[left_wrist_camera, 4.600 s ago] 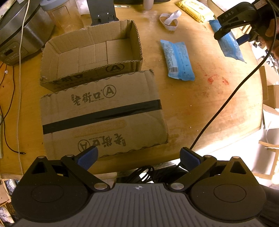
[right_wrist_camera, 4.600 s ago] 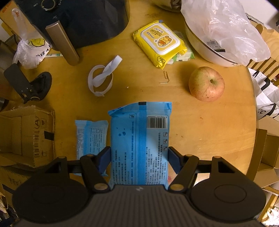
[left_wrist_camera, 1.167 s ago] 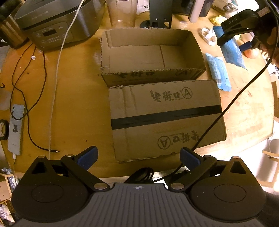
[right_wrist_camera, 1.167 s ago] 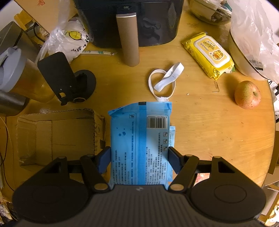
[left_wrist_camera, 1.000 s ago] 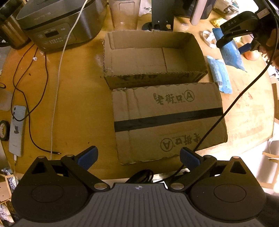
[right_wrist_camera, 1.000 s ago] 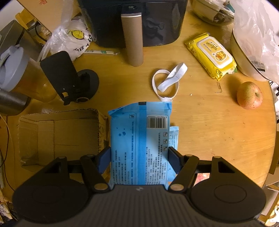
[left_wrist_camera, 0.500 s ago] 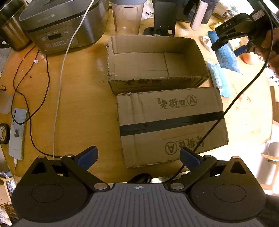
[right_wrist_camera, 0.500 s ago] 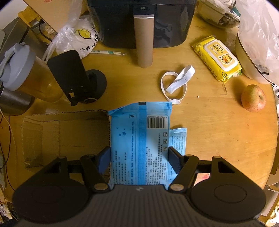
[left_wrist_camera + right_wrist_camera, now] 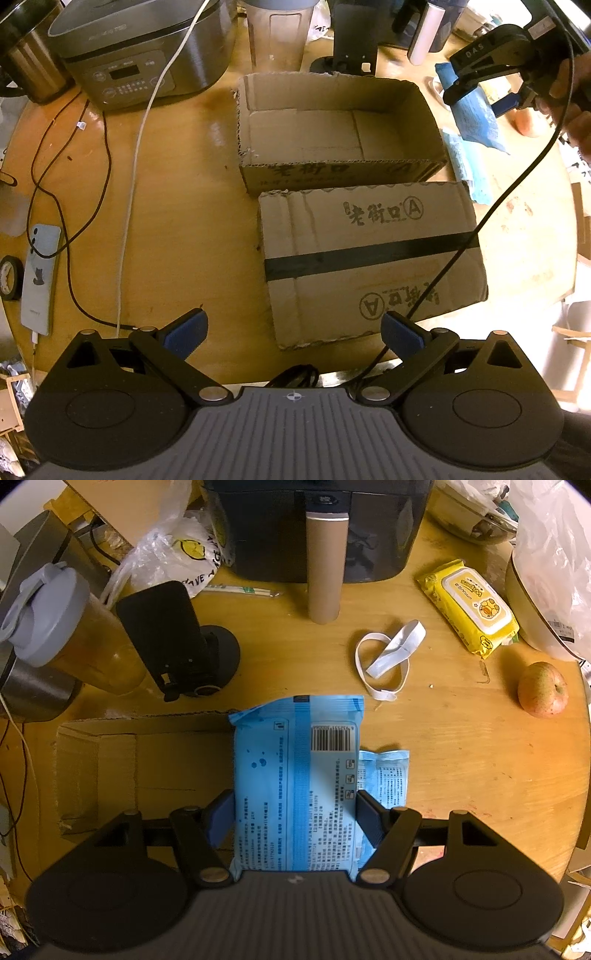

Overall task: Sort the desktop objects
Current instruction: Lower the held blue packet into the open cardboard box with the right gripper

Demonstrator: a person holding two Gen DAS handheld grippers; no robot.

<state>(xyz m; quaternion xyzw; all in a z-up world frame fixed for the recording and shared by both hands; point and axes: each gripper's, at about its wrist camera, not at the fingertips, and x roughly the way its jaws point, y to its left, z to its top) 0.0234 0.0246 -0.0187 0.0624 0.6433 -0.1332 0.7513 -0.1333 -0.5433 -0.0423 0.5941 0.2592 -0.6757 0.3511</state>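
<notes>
Right claw: your right gripper (image 9: 295, 812) was clamped across the width of the pale blue plastic wipes pack with a barcode (image 9: 295, 775), one dark pad on each long edge.
Pack axis: the long axis of the pack ran straight out from the claw, in line with the fingers, hanging clear of the table.
Key relation: the open brown cardboard box (image 9: 147, 760) lay just to the left of the pack in the right wrist view; its near wall sat about under the left edge of the pack, so I judged that you needed a short move left before release.
Nearer hand: your right hand carried the load. Your left gripper (image 9: 295, 332) stood wide apart with nothing between its blue pads, over the table edge, well clear of the box.
Below the pack: a smaller pale blue sachet (image 9: 388, 775) lay flat on the table, partly hidden, just right of the box.
Beside the box: a flattened brown carton with a black tape stripe (image 9: 369, 258) touched the box's front wall.
Surface: round yellow wooden table (image 9: 461, 775), crowded.
Room: yellow wipes packet (image 9: 469, 605), red-green apple (image 9: 542, 694), white elastic band (image 9: 388, 657), silver rice cooker (image 9: 140, 51), pale phone on a cable (image 9: 40, 277).
</notes>
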